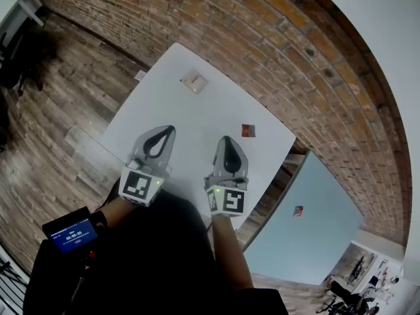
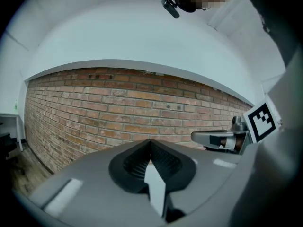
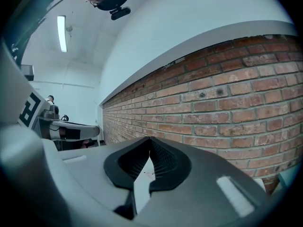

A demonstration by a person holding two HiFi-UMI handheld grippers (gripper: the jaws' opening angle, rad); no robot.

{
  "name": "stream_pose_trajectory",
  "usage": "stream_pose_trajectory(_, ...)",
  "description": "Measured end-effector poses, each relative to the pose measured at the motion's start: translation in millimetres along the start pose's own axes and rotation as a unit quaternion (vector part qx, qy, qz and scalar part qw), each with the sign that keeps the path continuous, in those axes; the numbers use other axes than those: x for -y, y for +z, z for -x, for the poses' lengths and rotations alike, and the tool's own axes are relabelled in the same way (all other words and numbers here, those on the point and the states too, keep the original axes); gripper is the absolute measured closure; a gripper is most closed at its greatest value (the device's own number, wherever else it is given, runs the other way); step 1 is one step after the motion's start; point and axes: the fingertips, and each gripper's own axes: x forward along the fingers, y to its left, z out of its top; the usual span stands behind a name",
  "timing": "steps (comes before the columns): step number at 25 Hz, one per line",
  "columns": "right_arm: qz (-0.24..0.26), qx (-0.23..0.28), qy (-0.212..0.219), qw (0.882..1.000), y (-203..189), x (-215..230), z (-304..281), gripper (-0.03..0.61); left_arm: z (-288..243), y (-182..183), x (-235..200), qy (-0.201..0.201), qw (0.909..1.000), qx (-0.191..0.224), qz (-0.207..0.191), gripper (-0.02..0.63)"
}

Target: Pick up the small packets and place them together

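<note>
We hold the left gripper (image 1: pixel 170 130) low over the near part of the white table (image 1: pixel 138 120), aimed ahead at the brick wall (image 1: pixel 262 38). Its jaws meet at the tips and nothing sits between them. This looks like a ready pose, since no packet is within its reach.

Ahead of it and a little to its right, well apart from both grippers, a pale square packet (image 1: pixel 194 81) lies flat on the table.

The right gripper (image 1: pixel 225 140) hangs beside the left one, also pointing at the wall. Its jaws are closed together and empty as well.

Just ahead and to the right of its tips lies a small red packet (image 1: pixel 247 130), near the table's far right edge. We judge this the nearer pick, and the jaws must part before they can take it.

The two packets lie well apart, so gathering has not begun.

Farther right, off the table, a small red thing (image 1: pixel 298 210) rests on a pale blue surface (image 1: pixel 321 235). We cannot tell whether it is a packet.
</note>
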Motion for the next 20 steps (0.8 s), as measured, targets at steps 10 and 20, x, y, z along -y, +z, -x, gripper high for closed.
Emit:
stream_pose_trajectory(10,-0.004,-0.028,-0.016,0.999,-20.2,0.6,-40.1,0.575,-22.1,14.6,-21.1,-0.016,0.9997,0.015,-0.009,0.614)
stream_pose_trajectory(20,-0.012,-0.081,-0.031,0.996,-54.7,3.7,-105.6,0.537,-44.0,17.8,-50.1,-0.037,0.9993,0.004,0.006,0.614)
